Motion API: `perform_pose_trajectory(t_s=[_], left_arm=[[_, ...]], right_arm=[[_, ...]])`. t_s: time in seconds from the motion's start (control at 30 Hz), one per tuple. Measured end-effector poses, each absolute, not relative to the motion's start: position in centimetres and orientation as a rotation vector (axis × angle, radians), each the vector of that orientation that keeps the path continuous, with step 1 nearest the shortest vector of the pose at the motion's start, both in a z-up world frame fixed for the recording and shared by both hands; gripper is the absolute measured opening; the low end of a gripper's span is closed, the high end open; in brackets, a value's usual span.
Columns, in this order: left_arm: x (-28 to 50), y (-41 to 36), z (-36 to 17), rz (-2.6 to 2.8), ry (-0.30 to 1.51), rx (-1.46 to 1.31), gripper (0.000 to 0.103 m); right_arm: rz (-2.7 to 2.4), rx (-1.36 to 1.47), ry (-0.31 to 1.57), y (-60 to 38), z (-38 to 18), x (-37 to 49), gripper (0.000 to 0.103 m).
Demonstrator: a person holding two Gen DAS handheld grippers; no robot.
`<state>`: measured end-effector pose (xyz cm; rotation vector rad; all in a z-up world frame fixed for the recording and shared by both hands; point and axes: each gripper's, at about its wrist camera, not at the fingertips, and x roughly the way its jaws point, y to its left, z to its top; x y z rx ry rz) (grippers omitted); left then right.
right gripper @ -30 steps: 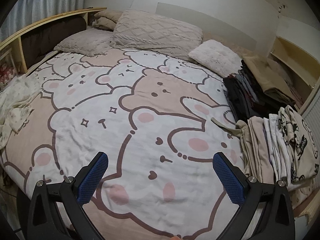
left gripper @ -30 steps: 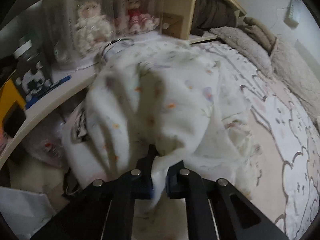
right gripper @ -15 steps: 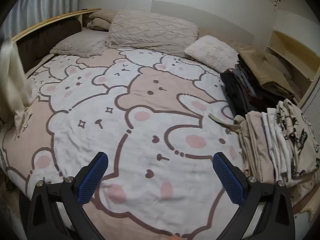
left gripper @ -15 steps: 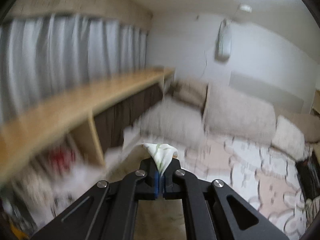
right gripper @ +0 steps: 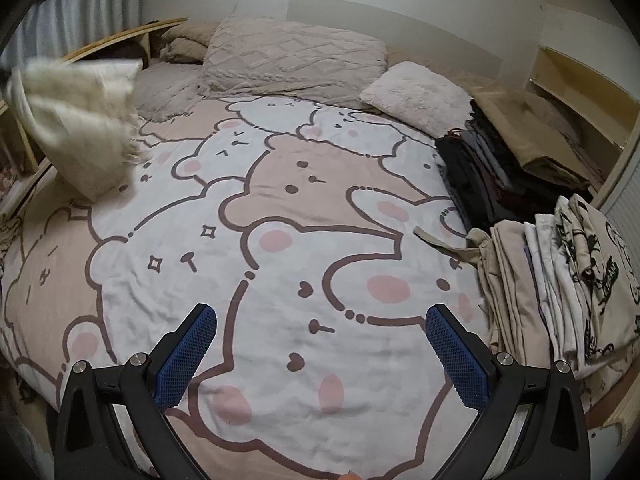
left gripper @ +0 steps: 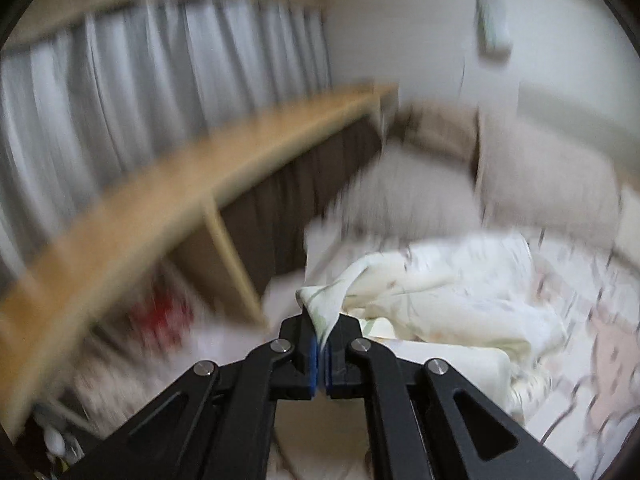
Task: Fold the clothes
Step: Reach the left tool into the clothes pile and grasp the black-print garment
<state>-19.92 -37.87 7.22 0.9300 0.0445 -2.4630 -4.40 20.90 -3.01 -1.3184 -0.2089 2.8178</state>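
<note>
My left gripper (left gripper: 321, 330) is shut on a corner of a cream floral garment (left gripper: 448, 280), which trails out to the right over the bed; the view is motion-blurred. In the right wrist view the same garment (right gripper: 76, 128) hangs in the air at the far left above the bed. My right gripper (right gripper: 320, 354) is open and empty, low over the near part of the bear-print bedspread (right gripper: 280, 208).
Stacks of folded clothes (right gripper: 552, 288) and dark garments (right gripper: 480, 168) line the bed's right side. Pillows (right gripper: 296, 60) lie at the head. A wooden shelf (left gripper: 168, 200) with curtains behind runs along the left side.
My left gripper has lifted the garment off the bed's left edge and swung it up and out over the bed. My right gripper has stayed open and shifted only slightly.
</note>
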Motion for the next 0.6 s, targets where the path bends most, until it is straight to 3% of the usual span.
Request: perform_pose_trajectory(t_s=[0.13,0.23,0.27,0.43,0.6], left_arm=[[-15.7,-38.9,-1.8,-2.400,0.081,1.080,0.014],[-10.2,-39.1,-5.7,-2.356,0.036,1.111,0.050],[-8.3,-39.2,-6.6,-2.343,0.011,1.114,0.055],[0.6,-39.1,-11.0,-2.279,-0.122,1.151,0.055],[3.5,-38.7,-13.9,-2.270,-0.146,1.189,0.055]], right_arm=[[2.835,-1.313,-0.225,20.4,-2.7,-4.1,0.103],[2.849,-1.309,-0.228,20.1,-2.5,-3.9,0.103],[2.852,-1.312,-0.231,19.9,-2.5,-3.9,0.103],[2.876,-1.336,-0.236,18.6,-3.0,-3.9,0.103],[2.913,-1.369,-0.283,16.4,-3.5,-4.0,0.103]])
